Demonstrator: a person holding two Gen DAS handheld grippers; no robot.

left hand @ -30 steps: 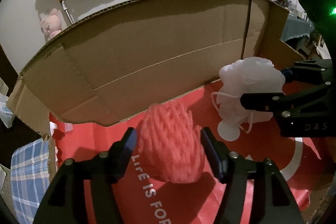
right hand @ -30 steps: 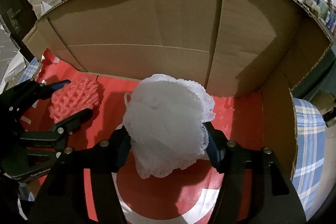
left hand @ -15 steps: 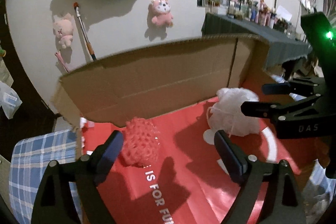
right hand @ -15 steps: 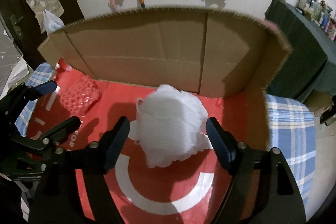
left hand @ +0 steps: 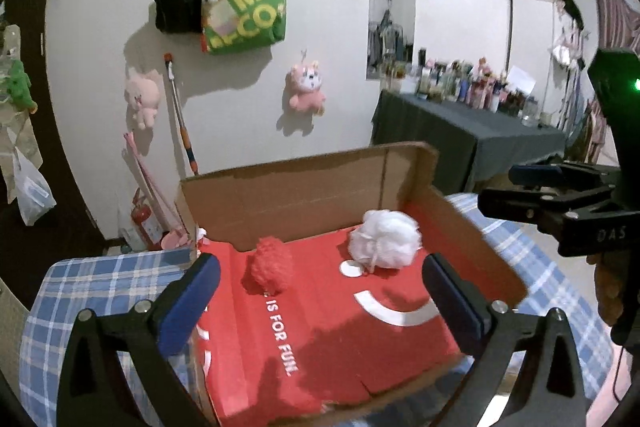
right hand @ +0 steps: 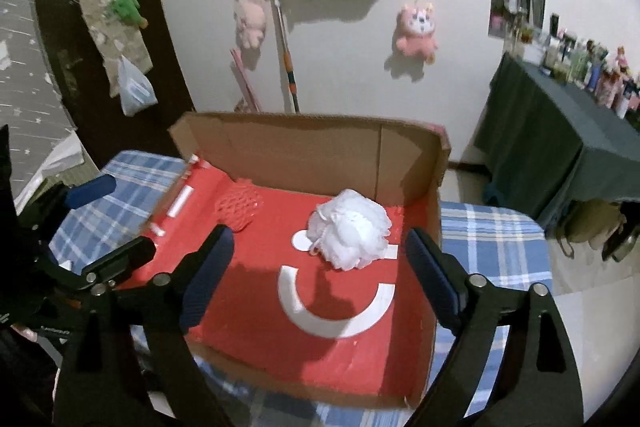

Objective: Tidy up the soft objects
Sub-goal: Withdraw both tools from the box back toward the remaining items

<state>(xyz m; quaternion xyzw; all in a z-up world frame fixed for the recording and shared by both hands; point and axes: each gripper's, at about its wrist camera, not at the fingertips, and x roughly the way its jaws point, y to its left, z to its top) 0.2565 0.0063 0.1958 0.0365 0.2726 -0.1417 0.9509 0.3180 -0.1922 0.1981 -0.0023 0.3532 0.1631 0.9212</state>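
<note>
Left view: left tool (left hand: 320, 291) opening wide, nothing between; red puff (left hand: 271, 265) sits in the box (left hand: 304, 183), soft, light; pinch its middle. Right view: right tool (right hand: 320, 259) opening, empty; white puff (right hand: 350, 229) near the back wall, airy, squashy.

Layout, as seen from both wrist views. An open red-lined cardboard box (left hand: 472, 227) is set on a blue-and-white checked cloth (left hand: 100, 275), which extends past the box on the left and right. Inside the box, toward its back wall, a red foam net sleeve (left hand: 272, 269) is placed at the left and a white mesh bath puff (left hand: 386, 239) at the right, well apart. Behind the box stands a wall on which a pink plush toy (left hand: 306, 89) is hung. To the right, a dark-draped table (right hand: 560, 131) is positioned.
</note>
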